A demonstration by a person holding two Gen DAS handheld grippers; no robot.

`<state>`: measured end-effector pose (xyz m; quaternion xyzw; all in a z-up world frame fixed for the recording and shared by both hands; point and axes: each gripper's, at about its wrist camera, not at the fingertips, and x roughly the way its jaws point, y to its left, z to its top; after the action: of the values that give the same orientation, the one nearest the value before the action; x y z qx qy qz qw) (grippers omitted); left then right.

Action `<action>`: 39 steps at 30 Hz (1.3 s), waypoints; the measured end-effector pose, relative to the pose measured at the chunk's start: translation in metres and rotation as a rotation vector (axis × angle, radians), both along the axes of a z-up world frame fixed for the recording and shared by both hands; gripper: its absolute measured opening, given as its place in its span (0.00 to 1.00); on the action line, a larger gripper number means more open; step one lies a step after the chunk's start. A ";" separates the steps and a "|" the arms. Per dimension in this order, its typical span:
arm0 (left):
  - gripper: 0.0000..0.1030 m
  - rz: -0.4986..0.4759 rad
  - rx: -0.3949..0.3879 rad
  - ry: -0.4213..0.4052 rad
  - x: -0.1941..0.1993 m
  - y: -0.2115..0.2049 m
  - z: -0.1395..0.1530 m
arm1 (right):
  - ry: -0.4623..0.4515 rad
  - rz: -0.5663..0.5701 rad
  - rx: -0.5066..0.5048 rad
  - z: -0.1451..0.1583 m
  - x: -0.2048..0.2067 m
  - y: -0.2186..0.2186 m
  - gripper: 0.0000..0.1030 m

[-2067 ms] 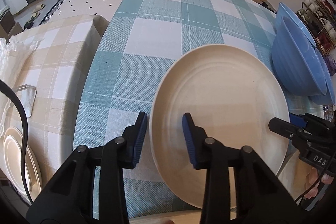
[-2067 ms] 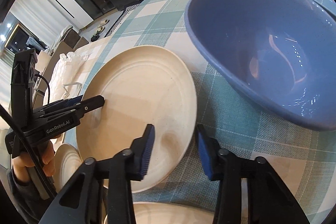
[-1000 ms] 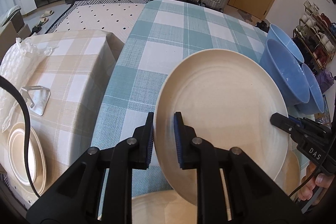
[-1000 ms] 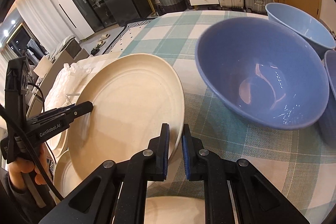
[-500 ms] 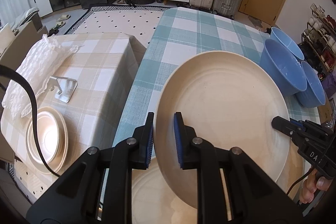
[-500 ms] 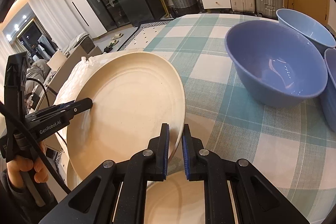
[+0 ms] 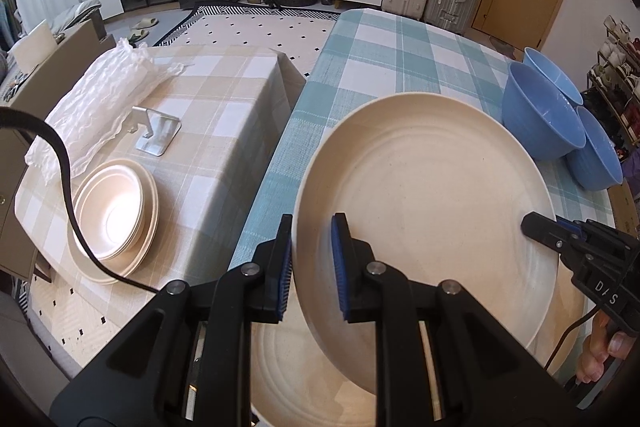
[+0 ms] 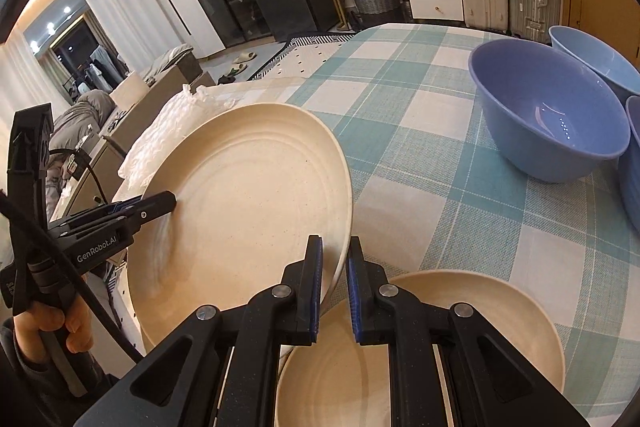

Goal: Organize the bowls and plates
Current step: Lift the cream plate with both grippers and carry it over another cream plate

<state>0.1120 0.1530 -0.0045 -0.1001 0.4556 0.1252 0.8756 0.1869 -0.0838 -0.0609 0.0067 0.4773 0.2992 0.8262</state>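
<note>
The step in hand is a carry: both grippers hold one cream plate [image 7: 432, 211] in the air, above another cream plate [image 8: 440, 339] that lies on the teal checked table [image 7: 384, 67]. The left gripper [image 7: 310, 263] is clamped on the plate's rim at lower centre of its frame, and the right gripper [image 8: 334, 287] is clamped on the opposite rim. Both point steeply down. I judge the next move needs both hands travelling together toward the stack of cream dishes [image 7: 114, 211] at left, keeping the plate level.

lower plate [image 7: 288, 367] mostly hidden behind tongs; third blue bowl [image 8: 634, 163] cut off.
</note>
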 end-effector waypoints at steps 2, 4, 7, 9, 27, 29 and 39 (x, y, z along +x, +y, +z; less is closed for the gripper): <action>0.15 0.007 0.005 0.001 -0.008 0.000 0.000 | -0.003 0.012 -0.006 0.001 -0.006 0.003 0.11; 0.15 0.013 0.002 0.002 -0.015 0.000 0.000 | -0.005 0.018 -0.008 0.001 -0.010 0.004 0.11; 0.15 0.020 -0.001 0.003 -0.025 0.000 -0.001 | -0.004 0.025 -0.005 0.002 -0.018 0.004 0.11; 0.15 0.023 0.008 0.008 -0.031 -0.001 -0.003 | -0.001 0.032 -0.007 0.000 -0.022 0.006 0.11; 0.15 0.076 -0.017 0.029 -0.073 0.020 -0.033 | 0.005 0.100 -0.060 -0.014 -0.050 0.032 0.11; 0.15 0.080 -0.023 0.034 -0.073 0.022 -0.037 | 0.008 0.103 -0.066 -0.018 -0.050 0.034 0.11; 0.15 0.093 -0.032 0.063 -0.078 0.023 -0.056 | 0.014 0.123 -0.107 -0.031 -0.051 0.043 0.12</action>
<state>0.0341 0.1759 -0.0607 -0.1313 0.4798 0.1613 0.8524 0.1354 -0.0410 -0.0922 -0.0644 0.4980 0.3233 0.8021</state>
